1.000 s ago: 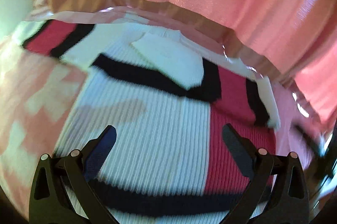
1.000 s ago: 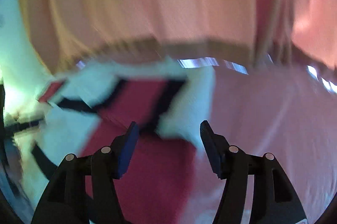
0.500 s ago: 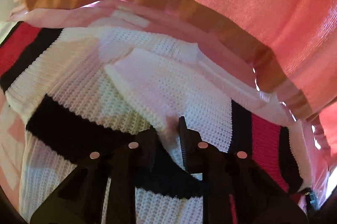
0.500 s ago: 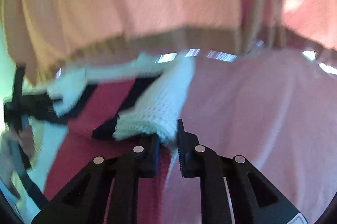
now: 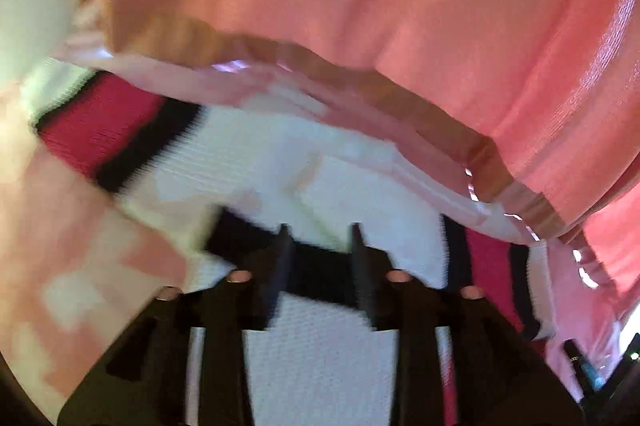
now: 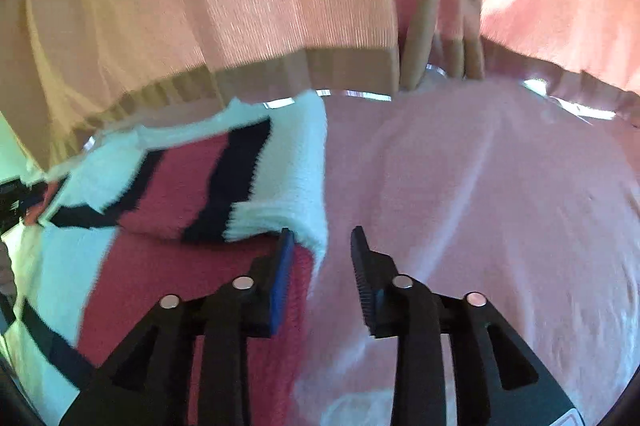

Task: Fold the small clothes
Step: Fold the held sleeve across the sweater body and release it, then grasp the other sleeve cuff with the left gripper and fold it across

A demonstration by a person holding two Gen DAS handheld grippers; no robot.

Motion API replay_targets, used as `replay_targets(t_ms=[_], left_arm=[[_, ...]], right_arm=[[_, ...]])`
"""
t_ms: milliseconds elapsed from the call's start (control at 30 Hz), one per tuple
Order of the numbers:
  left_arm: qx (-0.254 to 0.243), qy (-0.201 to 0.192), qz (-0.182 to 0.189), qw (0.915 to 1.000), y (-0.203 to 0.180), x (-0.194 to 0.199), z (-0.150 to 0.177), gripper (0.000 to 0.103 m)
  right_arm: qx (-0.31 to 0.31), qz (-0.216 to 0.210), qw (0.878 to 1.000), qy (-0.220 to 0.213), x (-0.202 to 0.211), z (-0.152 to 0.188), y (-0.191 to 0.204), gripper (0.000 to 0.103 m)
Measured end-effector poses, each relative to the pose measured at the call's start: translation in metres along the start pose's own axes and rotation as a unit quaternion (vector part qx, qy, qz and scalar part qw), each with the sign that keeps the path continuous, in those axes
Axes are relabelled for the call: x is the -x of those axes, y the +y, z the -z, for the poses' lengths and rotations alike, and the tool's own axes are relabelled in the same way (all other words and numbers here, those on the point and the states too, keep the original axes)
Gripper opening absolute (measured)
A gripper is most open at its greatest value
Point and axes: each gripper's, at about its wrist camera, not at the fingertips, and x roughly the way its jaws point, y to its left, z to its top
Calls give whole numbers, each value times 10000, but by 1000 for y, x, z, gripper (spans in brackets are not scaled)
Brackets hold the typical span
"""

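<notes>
Both tools are letting go now: left tool (image 5: pixel 318 258) and right tool (image 6: pixel 320 258) are hanging with jaws parted and empty over the sweater (image 6: pixel 180 193), which is lying on the pink bed (image 6: pixel 480 205) below the curtain (image 6: pixel 240 5), sleeves folded in, probably done with that fold.

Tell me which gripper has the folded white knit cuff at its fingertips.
The right gripper: the white knit cuff ends there. The left gripper hovers over a black stripe.
</notes>
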Motion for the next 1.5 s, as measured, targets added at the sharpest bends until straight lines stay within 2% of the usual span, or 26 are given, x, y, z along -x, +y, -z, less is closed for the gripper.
replay_targets(t_ms=[33,67,133,233,333,433,533,633,667,700,767,800,833,867,900,933,1033,1067,1133,1167,1233,1300,1367,1400,1433,1500], left_arm=[[72,-76,-116,9999,12,10,-1,63],[265,-210,-245,9991,33,23,-5,68],[584,-323,-436,9968,62,34,-15,87],[1332,-460,-810,9867,124,42,-37,88],[1709,-488,-1212,9766,164,35,-54,88],[2032,-497,-1628,9642,203,17,-73,88],[2677,-462,-1570,9495,236,-4,-84,88],[3365,-136,-1136,9347,255,-41,-86,84],[3454,-96,-1271,9298,255,-51,-85,84],[3425,-228,-1390,9289,254,-52,-86,82],[3415,-331,-1623,9252,252,-56,-91,59],[3425,-346,-1676,9238,253,-57,-92,28],[3448,-350,-1639,9236,255,-57,-92,8],[3484,-427,-1395,9259,257,-53,-94,8],[3486,-522,-1340,9262,255,-47,-97,7],[3389,-670,-1313,9292,248,-37,-99,7],[2358,-1152,-1291,9563,189,-3,-121,6],[1859,-1328,-1137,9669,150,13,-127,6],[1198,-1520,-726,9784,88,37,-128,6],[820,-1510,-319,9846,45,48,-124,6],[362,-1198,414,9913,-26,54,-106,7],[-36,-795,772,9938,-83,46,-79,12],[-438,-278,1046,9932,-128,25,-45,27],[-574,6,1110,9922,-143,12,-26,52],[-637,252,1136,9912,-153,1,-10,67],[-568,484,1161,9904,-156,-12,20,68]], right_arm=[[-101,-73,9998,-141,11,3,2,41],[-128,-128,9996,-228,17,6,4,44],[-71,-214,9993,-311,24,10,11,47],[104,-371,9986,-362,25,20,24,48],[347,-566,9971,-363,21,27,44,49],[597,-702,9952,-340,18,36,62,55],[737,-851,9935,-187,9,41,74,57],[770,-894,9929,-137,5,43,79,58],[740,-867,9934,-112,3,43,78,59],[714,-859,9937,-67,1,43,78,61],[648,-850,9943,10,-2,43,76,62],[599,-844,9946,47,-4,43,74,63],[549,-864,9947,82,-5,43,72,63],[510,-870,9949,95,-6,43,71,63],[450,-874,9951,118,-7,43,69,64],[422,-888,9951,126,-8,44,67,64],[392,-890,9952,124,-8,44,67,64],[412,-880,9952,108,-7,44,68,64],[463,-856,9952,62,-5,44,70,64],[507,-842,9952,29,-3,44,72,64],[570,-808,9951,-30,-1,44,74,67],[579,-811,9950,-68,1,44,74,68],[531,-836,9950,-101,1,44,71,68],[500,-849,9951,-111,2,43,70,68],[473,-849,9952,-129,3,43,68,68],[484,-834,9952,-173,6,41,65,68]])
